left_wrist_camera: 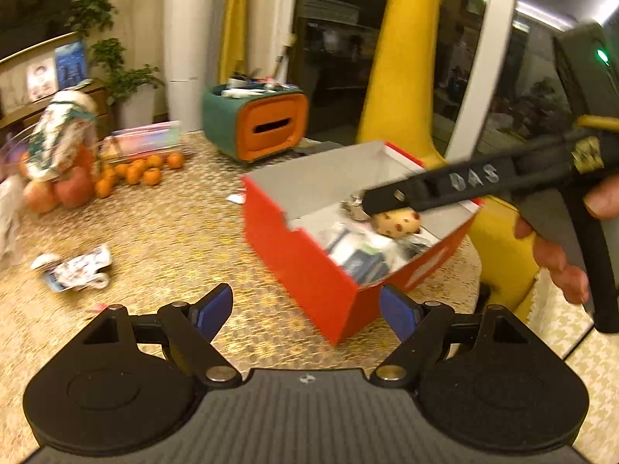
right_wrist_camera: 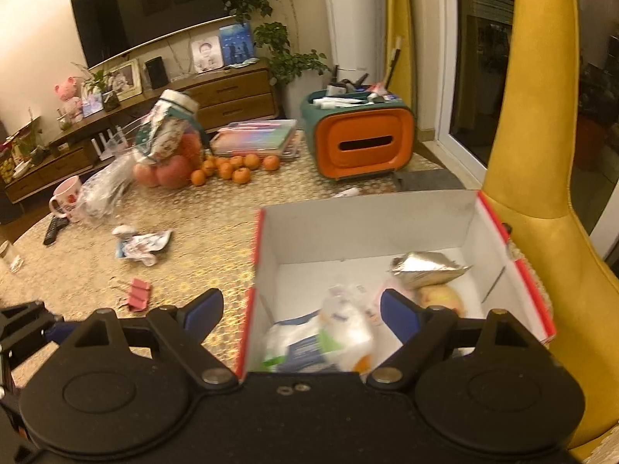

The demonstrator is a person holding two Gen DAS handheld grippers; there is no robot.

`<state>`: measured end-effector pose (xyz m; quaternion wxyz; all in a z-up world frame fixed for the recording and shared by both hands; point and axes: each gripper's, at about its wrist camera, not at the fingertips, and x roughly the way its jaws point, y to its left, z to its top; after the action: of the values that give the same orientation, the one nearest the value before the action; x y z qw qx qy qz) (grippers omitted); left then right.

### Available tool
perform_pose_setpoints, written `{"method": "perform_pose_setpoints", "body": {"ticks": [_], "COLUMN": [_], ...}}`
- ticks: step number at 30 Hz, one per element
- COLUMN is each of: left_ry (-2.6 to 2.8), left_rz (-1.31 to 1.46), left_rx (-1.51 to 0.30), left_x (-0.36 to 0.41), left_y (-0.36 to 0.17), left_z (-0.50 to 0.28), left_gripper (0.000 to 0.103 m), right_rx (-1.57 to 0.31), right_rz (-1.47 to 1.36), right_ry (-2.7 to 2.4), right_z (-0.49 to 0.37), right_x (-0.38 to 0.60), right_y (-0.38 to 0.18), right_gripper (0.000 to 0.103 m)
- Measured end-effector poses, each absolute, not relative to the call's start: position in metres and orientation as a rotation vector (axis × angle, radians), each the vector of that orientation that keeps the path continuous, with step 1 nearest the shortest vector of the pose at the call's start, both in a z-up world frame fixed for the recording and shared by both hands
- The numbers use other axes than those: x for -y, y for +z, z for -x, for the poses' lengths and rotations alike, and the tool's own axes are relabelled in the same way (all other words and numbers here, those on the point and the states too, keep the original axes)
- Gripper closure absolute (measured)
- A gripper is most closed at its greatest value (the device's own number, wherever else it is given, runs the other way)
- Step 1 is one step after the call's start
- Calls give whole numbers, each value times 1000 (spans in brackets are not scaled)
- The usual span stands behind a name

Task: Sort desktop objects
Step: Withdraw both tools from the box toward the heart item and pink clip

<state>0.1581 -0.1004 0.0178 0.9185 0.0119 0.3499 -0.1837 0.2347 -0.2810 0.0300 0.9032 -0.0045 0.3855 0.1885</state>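
While both tongs gape empty | I see crumpled wrapper [right_wrist_camera: 143, 247] far left of box [right_wrist_camera: 363, 216] | left gripper [left_wrist_camera: 305, 305] nearer than right gripper [right_wrist_camera: 301, 309]

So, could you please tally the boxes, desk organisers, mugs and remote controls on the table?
Red cardboard box: 1
Teal-and-orange organiser: 1
Pink mug: 1
Black remote control: 1
Total: 4
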Motion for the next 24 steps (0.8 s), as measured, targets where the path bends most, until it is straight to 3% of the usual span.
{"method": "perform_pose_setpoints", "body": {"ticks": [13, 16, 24], "left_ry": [-224, -202, -133], "left_rz": [16, 14, 68], "left_rx": [-695, -688, -682], "left_x": [31, 15, -37], "left_y": [21, 19, 1], "left_z": [-146, -151, -173], "left_gripper": [20, 13, 12], "right_rx": [-791, -790, -787], "right_rz": [69, 77, 109], "right_ry": [469, 478, 484], "right_z": [-207, -204, -207], "right_x": [229, 219, 180], "right_y": [27, 23, -1], "right_gripper": [15, 15, 15]}}
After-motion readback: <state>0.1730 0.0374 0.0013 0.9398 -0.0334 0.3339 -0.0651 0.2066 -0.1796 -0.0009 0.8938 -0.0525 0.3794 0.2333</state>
